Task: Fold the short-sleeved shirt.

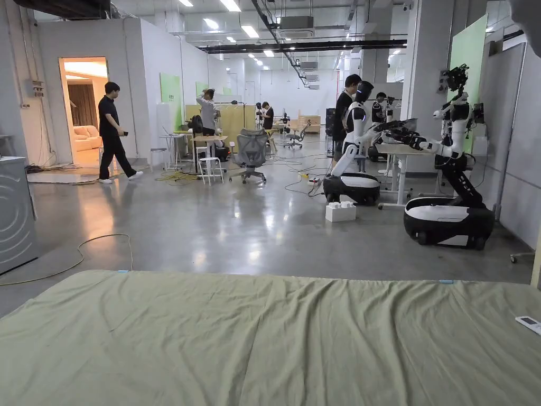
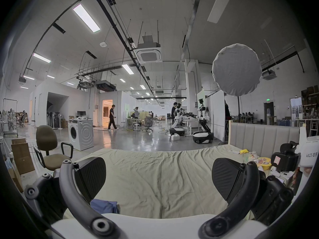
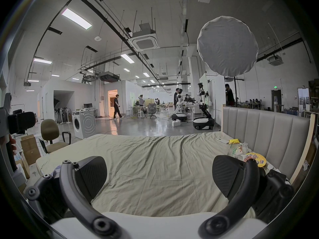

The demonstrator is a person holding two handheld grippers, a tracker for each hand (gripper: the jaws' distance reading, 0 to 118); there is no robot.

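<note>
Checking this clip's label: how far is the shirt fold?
Nothing looks done. The green sheet lies bare and wrinkled, with no folded shirt on it. In hand: nothing; the left claw and right claw both hang open above the bed. A bit of blue cloth by the left claw may be the shirt. Left: picking up, spreading, every fold.

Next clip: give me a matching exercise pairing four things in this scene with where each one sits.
Things:
1. remote control
2. blue cloth
3. washing machine
4. white box

Places:
A. on the floor beside a wheeled robot's base
B. on the bed sheet near the headboard
C. on the floor behind the brown chair
D. at the near edge of the bed, just behind one jaw of the left tongs

Pairs: 1-B, 2-D, 3-C, 4-A
</note>
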